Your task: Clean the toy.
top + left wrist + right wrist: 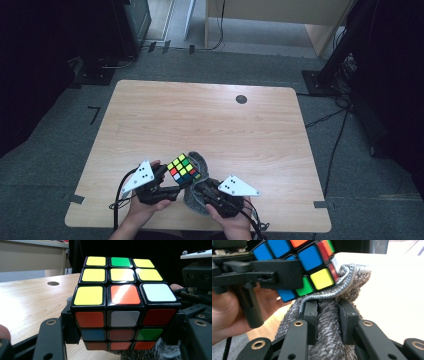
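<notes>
Rubik's cube is the thing in hand, held up above the near edge of the wooden desk, a little left of that edge's middle. Going by size, the desk comes first: pale wood with a small dark round disc near its far right corner. Next is the grey knitted cloth, bunched under and beside the cube at the near edge; in the right gripper view its folded rim touches the cube's lower face. Then the cube itself, scrambled, with yellow, green, orange and white squares on top.

The left gripper has its jaws closed on the cube, one against each side. The right gripper has its jaws clamped on a thick fold of the cloth just below the cube.
</notes>
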A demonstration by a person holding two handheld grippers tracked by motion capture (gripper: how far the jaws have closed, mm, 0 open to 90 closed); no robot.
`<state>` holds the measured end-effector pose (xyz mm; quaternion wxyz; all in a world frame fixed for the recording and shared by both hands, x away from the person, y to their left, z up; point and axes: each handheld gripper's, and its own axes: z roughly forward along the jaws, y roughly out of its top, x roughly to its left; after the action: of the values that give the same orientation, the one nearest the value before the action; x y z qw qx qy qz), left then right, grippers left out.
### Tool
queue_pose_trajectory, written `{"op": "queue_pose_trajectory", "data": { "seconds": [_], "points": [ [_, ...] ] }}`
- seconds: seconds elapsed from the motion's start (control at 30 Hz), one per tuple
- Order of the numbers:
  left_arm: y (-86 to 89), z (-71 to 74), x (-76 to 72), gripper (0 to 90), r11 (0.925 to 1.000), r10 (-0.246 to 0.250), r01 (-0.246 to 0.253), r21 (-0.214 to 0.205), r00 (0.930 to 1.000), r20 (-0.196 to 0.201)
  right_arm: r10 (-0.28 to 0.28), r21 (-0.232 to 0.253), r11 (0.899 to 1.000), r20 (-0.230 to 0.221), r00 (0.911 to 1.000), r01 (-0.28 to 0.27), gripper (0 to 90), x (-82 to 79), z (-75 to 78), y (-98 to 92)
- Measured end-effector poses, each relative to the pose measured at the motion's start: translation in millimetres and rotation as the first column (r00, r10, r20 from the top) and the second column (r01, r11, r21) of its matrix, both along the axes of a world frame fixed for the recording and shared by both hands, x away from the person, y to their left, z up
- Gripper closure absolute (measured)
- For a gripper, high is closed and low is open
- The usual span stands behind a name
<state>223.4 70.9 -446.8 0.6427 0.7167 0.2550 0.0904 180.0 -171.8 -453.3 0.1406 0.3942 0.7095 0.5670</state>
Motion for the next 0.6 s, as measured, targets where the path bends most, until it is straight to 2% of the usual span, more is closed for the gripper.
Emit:
{"op": "queue_pose_trajectory", "data": {
  "seconds": [0.1,0.27,0.37,0.4,0.43,0.47,0.5,0.6],
  "points": [
    [-3.1,-0.8,-0.5,33.8,1.0000,-0.009,0.009,0.000,1.0000,-0.005,0.010,-0.021,1.000,0.011,0.9999,-0.010,72.6,-2.2,-1.8,5.5],
    [-5.3,-2.3,-0.3,33.9,0.9998,-0.011,0.011,0.015,0.9999,-0.001,0.105,-0.070,0.992,0.003,0.9945,-0.105,72.4,-11.5,-7.7,29.5],
    [-3.1,-1.7,0.5,33.9,0.9999,-0.005,0.005,0.011,1.0000,0.002,0.105,-0.072,0.992,0.007,0.9944,-0.105,72.4,-10.0,-6.2,27.2],
    [-1.3,-1.0,1.0,33.9,1.0000,0.000,0.000,0.003,1.0000,0.003,0.097,-0.068,0.993,0.008,0.9952,-0.097,72.5,-9.0,-4.8,24.3],
    [1.2,-0.2,1.7,33.9,1.0000,0.005,-0.005,-0.001,1.0000,-0.002,0.047,-0.041,0.998,0.015,0.9988,-0.047,72.7,-4.6,-1.2,12.2],
    [1.2,-0.2,1.7,33.9,1.0000,0.005,-0.005,-0.001,1.0000,-0.002,0.047,-0.041,0.998,0.015,0.9988,-0.047,72.7,-4.6,-1.2,12.2],
    [1.9,0.0,1.8,33.9,1.0000,0.007,-0.007,-0.003,1.0000,-0.003,-0.005,0.005,1.000,0.005,1.0000,0.005,72.8,0.0,1.6,-1.6],
    [0.4,0.1,1.3,33.8,1.0000,0.005,-0.005,-0.004,1.0000,-0.004,-0.007,-0.001,1.000,0.016,0.9998,0.007,73.0,0.5,2.2,-3.8]
  ]
}}
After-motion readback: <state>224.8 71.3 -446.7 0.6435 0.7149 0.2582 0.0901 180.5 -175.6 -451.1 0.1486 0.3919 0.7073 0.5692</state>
